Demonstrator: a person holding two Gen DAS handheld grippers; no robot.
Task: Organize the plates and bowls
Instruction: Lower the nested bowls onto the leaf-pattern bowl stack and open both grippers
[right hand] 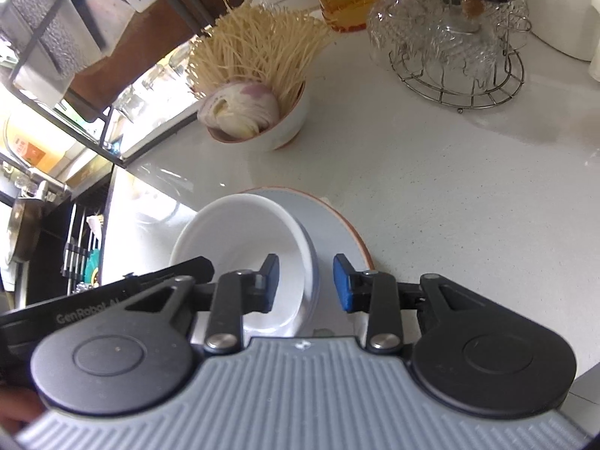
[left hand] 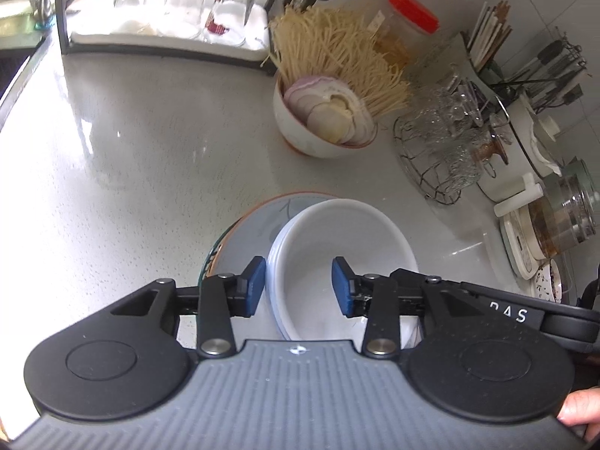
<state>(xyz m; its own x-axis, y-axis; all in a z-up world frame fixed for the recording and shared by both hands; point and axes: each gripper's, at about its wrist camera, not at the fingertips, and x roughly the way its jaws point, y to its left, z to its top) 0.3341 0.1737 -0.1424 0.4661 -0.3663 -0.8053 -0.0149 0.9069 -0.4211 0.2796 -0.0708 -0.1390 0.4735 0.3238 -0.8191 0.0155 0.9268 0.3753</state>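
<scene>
I see a pale grey speckled countertop (left hand: 142, 142) filling most of both views; it is glossy and carries window glare on its left part. At the back stands a dark-framed rack (left hand: 60, 11) with upturned drinking glasses (left hand: 185, 3) on a white mat. To the right, along the wall, sit a wire basket of glassware (left hand: 438, 146), a cutlery holder (left hand: 487, 48), a red-lidded jar (left hand: 412, 15) and a glass teapot (left hand: 566, 213). In the right wrist view the counter's left edge drops off to a dark lower area.

The widest bare stretch of counter lies left of centre in the left wrist view, between the rack and the stack. A bowl of noodles and sliced onion (left hand: 326, 112) stands beyond the stack, apart from it.

The task items are stacked near the front of the counter: a blue-grey plate (left hand: 258, 225) with an orange rim sits on the surface, and nested white bowls (left hand: 337, 247) rest on it (off-centre, toward the plate's right side in the left wrist view).

The left gripper (left hand: 298, 287) is released; its jaws straddle the left wall of the bowls, one pad outside, one inside, with a gap on each side. The right gripper (right hand: 305, 283) is also released, straddling the opposite wall in the same manner.
</scene>
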